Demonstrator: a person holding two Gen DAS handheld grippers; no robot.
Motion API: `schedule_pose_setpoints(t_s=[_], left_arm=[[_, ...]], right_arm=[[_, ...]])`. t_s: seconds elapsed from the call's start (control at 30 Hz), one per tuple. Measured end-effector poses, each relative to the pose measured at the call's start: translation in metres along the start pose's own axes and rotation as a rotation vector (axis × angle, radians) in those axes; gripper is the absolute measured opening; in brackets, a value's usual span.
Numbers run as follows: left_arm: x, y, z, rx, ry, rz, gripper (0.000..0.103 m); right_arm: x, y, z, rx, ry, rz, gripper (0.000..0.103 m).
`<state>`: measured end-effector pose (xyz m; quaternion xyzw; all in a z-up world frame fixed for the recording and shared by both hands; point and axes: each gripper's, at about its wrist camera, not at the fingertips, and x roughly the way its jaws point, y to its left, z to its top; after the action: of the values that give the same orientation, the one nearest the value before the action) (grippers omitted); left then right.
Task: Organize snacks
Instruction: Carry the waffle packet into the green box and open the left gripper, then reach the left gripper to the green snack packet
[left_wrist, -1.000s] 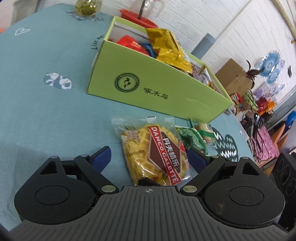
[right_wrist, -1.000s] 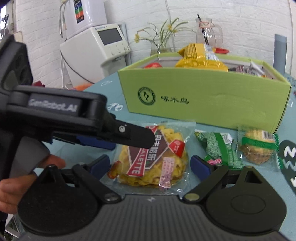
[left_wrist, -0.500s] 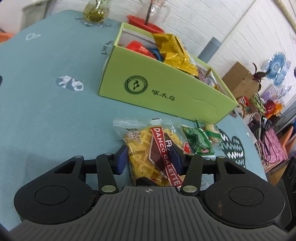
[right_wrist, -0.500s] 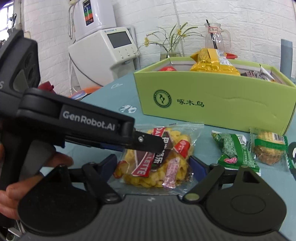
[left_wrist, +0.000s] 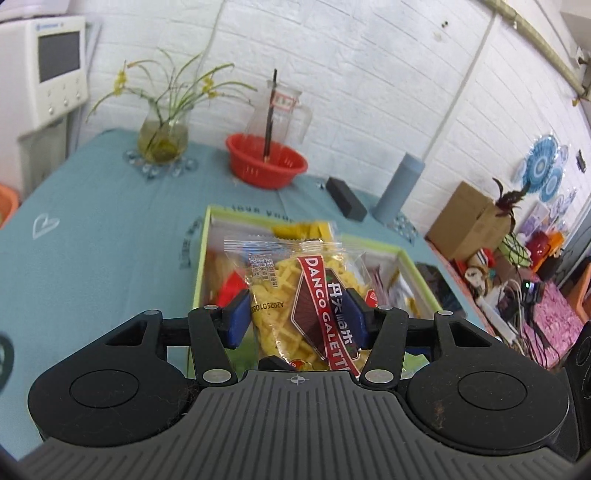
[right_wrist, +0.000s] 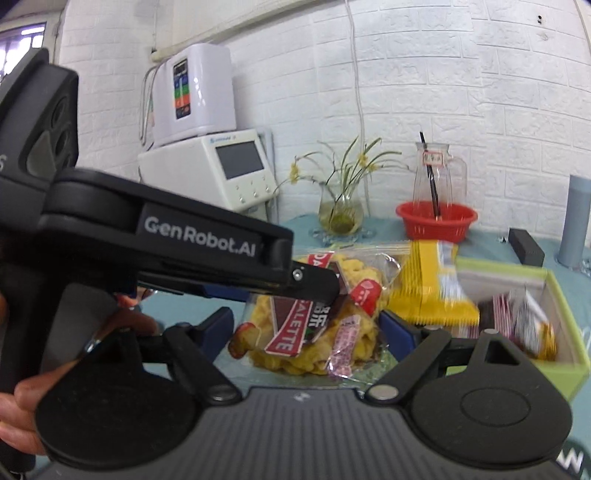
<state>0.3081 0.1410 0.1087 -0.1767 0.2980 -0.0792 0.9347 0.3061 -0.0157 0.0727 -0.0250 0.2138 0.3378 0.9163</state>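
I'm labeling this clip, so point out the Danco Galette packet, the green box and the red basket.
Danco Galette packet (left_wrist: 295, 295), left wrist view, its red label band.
Green box (left_wrist: 201, 258), left wrist view, left rim.
Red basket (left_wrist: 266, 168), left wrist view, front wall.

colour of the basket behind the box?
Red basket, clearest in the left wrist view.

box (right_wrist: 561, 373) contents blurred, yellow packet (right_wrist: 432, 284) smeared

Black left gripper (left_wrist: 295, 321) body, blue-padded fingers (left_wrist: 236, 317), silver screws, white "GenRobot.AI" lettering; seemingly bare hand (right_wrist: 22, 402).
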Motion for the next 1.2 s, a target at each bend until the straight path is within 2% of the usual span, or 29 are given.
schedule_pose_setpoints(t_s=[0.13, 0.23, 0.3, 0.37, 0.5, 0.57, 0.67, 0.8, 0.9, 0.97, 1.1, 1.2], left_arm=[[0.034, 0.006, 0.032, 0.009, 0.003, 0.017, 0.035], [0.062, 0.016, 0.040, 0.005, 0.036, 0.027, 0.036], [0.082, 0.023, 0.038, 0.017, 0.044, 0.035, 0.042], [0.090, 0.028, 0.035, 0.021, 0.030, 0.042, 0.057], [0.066, 0.020, 0.036, 0.049, -0.058, 0.050, 0.065], [0.046, 0.009, 0.034, 0.085, -0.112, 0.050, 0.074], [0.025, -0.010, 0.026, 0.122, -0.133, 0.039, 0.074], [0.007, -0.030, -0.001, 0.128, -0.069, -0.055, 0.075], [0.004, -0.045, -0.032, 0.128, 0.004, -0.111, 0.075], [0.012, -0.052, -0.053, 0.116, 0.082, -0.139, 0.075], [0.042, -0.054, -0.084, 0.052, 0.246, -0.164, 0.069], [0.060, -0.053, -0.092, 0.013, 0.305, -0.180, 0.065]], right_arm=[[0.035, -0.013, 0.024, -0.010, 0.020, 0.001, 0.090], [0.064, -0.026, 0.027, 0.001, 0.072, 0.007, 0.091], [0.080, -0.032, 0.021, -0.016, 0.105, 0.005, 0.094], [0.086, -0.033, 0.015, -0.049, 0.108, 0.002, 0.094], [0.065, -0.041, 0.017, -0.021, 0.076, 0.018, 0.093], [0.040, -0.047, 0.016, 0.002, 0.026, 0.021, 0.093], [-0.003, -0.056, 0.013, 0.050, -0.040, 0.014, 0.093], [-0.056, -0.067, -0.012, 0.085, -0.066, -0.060, 0.093], [-0.079, -0.073, -0.046, 0.123, -0.010, -0.114, 0.093], [-0.085, -0.073, -0.070, 0.146, 0.050, -0.131, 0.093], [-0.079, -0.065, -0.105, 0.176, 0.159, -0.072, 0.093], [-0.070, -0.061, -0.109, 0.179, 0.191, -0.037, 0.093]])
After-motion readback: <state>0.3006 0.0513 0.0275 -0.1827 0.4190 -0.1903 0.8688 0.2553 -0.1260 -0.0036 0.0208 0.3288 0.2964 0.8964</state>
